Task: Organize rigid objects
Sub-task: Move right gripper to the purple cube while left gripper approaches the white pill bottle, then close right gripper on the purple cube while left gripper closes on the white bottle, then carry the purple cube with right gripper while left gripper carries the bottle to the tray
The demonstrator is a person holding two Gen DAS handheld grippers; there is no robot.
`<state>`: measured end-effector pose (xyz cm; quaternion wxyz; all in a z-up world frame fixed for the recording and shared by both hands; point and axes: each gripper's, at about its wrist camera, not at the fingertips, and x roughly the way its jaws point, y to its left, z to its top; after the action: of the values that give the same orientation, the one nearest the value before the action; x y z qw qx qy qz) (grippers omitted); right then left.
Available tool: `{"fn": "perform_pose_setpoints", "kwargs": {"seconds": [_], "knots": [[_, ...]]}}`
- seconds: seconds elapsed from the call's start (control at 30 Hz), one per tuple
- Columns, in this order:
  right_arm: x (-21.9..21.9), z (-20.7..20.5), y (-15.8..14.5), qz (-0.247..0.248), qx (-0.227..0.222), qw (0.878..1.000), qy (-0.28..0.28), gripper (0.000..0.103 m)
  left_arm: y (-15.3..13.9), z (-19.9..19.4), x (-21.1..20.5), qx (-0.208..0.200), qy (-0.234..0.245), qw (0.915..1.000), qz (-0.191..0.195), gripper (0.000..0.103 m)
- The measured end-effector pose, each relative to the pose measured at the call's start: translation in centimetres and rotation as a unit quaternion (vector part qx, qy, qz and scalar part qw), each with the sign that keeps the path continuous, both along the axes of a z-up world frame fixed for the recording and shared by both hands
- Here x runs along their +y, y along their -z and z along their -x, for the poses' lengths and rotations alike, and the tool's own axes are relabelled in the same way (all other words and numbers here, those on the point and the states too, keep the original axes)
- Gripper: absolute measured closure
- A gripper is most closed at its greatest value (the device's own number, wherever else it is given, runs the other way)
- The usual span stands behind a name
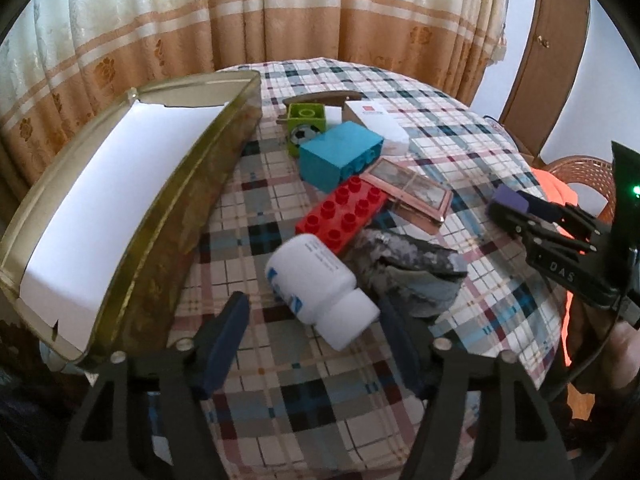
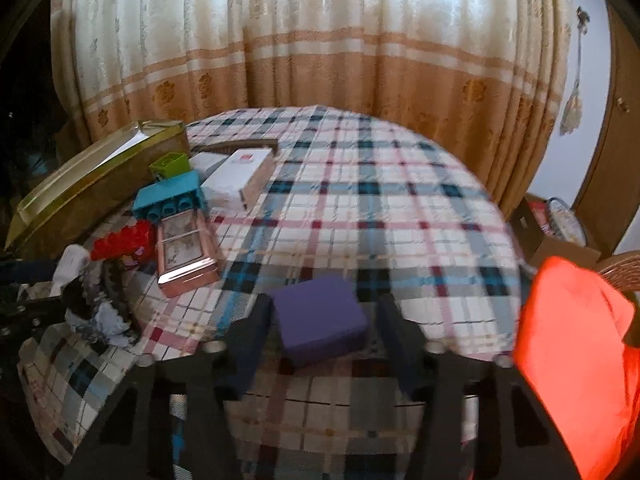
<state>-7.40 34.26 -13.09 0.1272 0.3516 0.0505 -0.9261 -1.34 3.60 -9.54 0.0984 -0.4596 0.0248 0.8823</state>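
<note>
1. A gold-rimmed tin box [image 1: 132, 216], lined with white paper, is seen at nine o'clock of the left wrist view, set on the plaid tablecloth [image 1: 320, 392]; its near corner is cut off by the gripper frame.
2. The left gripper [image 1: 312, 332] is tilted steeply down, its fingers held partly apart around a white plastic bottle [image 1: 316, 284] lying on its side; whether the pads press on it cannot be told.
3. A red building brick [image 1: 344, 212] is found at twelve o'clock of the bottle, with a turquoise brick [image 1: 340, 156], a green cube [image 1: 306, 124] and a white carton [image 1: 380, 124] beyond.
4. A crumpled grey cloth [image 1: 404, 272] is partly hidden behind the bottle, at three o'clock of it.
5. The right gripper [image 2: 320, 332] is angled down, its fingers set around a purple block [image 2: 320, 328]; the left pad touches it, a gap shows at the right.
6. An orange cloth [image 2: 580, 360] at four o'clock is cut off by the edge.
</note>
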Motion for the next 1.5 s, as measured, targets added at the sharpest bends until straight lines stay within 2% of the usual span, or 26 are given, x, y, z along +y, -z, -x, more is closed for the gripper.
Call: {"fn": "perform_pose_setpoints", "kwargs": {"seconds": [0.07, 0.27, 0.33, 0.73, 1.0, 1.5], "knots": [[0.0, 0.0, 0.1, 0.002, 0.000, 1.000, -0.004, 0.056, 0.3, 0.2, -0.2, -0.007, -0.002, 1.0000, -0.002, 0.062], [0.1, -0.2, 0.0, 0.006, 0.008, 1.000, -0.007, 0.059, 0.1, 0.1, -0.6, 0.007, -0.006, 1.0000, -0.004, 0.065], [0.2, -0.3, -0.2, 0.009, 0.012, 1.000, -0.009, 0.061, -0.1, 0.0, -0.7, 0.013, -0.008, 0.9999, -0.001, 0.072], [0.2, -0.9, -0.8, 0.017, 0.020, 1.000, -0.016, 0.061, -0.7, -0.2, -0.6, 0.028, -0.001, 0.9996, -0.005, 0.072], [-0.2, -1.4, -1.9, 0.026, 0.030, 0.999, -0.026, 0.061, -2.5, -0.9, -0.3, 0.073, 0.004, 0.9973, 0.009, 0.072], [-2.6, -2.5, -5.0, 0.045, 0.057, 0.995, -0.068, 0.061, -5.5, -0.9, -1.9, 0.116, -0.018, 0.9931, 0.004, 0.072]]}}
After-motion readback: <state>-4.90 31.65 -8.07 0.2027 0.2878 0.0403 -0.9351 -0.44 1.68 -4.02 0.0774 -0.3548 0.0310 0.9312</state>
